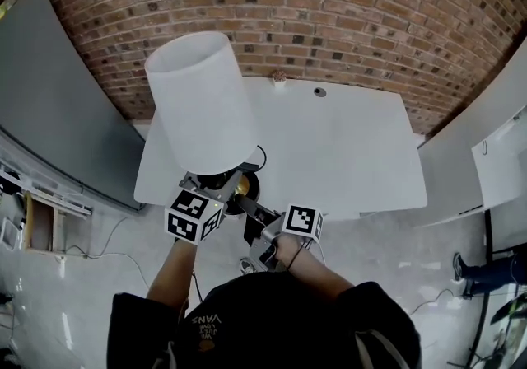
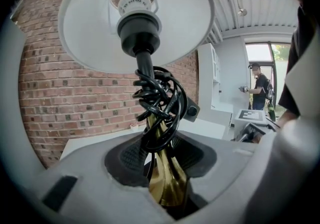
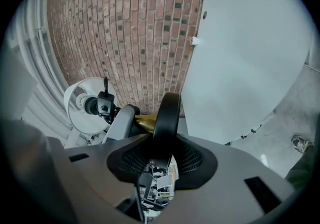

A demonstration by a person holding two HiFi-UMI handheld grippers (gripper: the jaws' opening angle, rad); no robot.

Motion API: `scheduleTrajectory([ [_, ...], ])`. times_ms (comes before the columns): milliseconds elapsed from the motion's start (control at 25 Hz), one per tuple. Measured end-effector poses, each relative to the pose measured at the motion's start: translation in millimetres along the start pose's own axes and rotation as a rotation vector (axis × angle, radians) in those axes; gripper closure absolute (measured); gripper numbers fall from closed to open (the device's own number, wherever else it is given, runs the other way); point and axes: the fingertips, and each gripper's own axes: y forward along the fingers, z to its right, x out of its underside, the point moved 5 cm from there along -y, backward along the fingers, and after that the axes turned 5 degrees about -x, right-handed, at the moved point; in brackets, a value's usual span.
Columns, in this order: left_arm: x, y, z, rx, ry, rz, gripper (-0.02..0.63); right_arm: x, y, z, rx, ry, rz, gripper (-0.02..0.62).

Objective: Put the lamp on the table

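Note:
The lamp hangs over the near left corner of the white table [image 1: 346,153], and both grippers hold it. Its white shade [image 1: 202,104] tilts up and left, above the round black base [image 1: 239,186]. My left gripper [image 1: 216,184] is shut on the brass stem [image 2: 165,178], just below a coil of black cord [image 2: 160,103] under the shade [image 2: 135,18]. My right gripper [image 1: 251,209] is shut on the rim of the black base [image 3: 167,113]. The right gripper view shows the shade [image 3: 85,105] beyond my left gripper.
A brick wall [image 1: 329,13] runs behind the table. A small object [image 1: 279,77] and a round hole [image 1: 319,91] are at the table's far edge. A grey panel [image 1: 49,104] stands left, white cabinets [image 1: 478,153] right. A person [image 2: 260,88] stands by a doorway.

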Motion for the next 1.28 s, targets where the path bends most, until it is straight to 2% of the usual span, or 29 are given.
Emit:
scheduleTrajectory([
  [280, -4.6, 6.7, -27.6, 0.012, -0.026, 0.019, 0.459, -8.9, 27.3, -1.4, -0.019, -0.017, 0.024, 0.480],
  [600, -4.6, 30.9, -69.4, -0.048, -0.073, 0.012, 0.466, -37.8, 69.5, 8.6, -0.029, -0.032, -0.022, 0.477],
  [800, -12.1, 62.8, -99.6, -0.073, -0.138, 0.013, 0.476, -74.1, 97.6, 13.9, -0.015, -0.033, -0.049, 0.476],
  [1280, -26.7, 167.9, -171.0, -0.098, -0.230, -0.008, 0.486, -182.8, 161.5, 37.6, -0.004, -0.022, -0.056, 0.462],
])
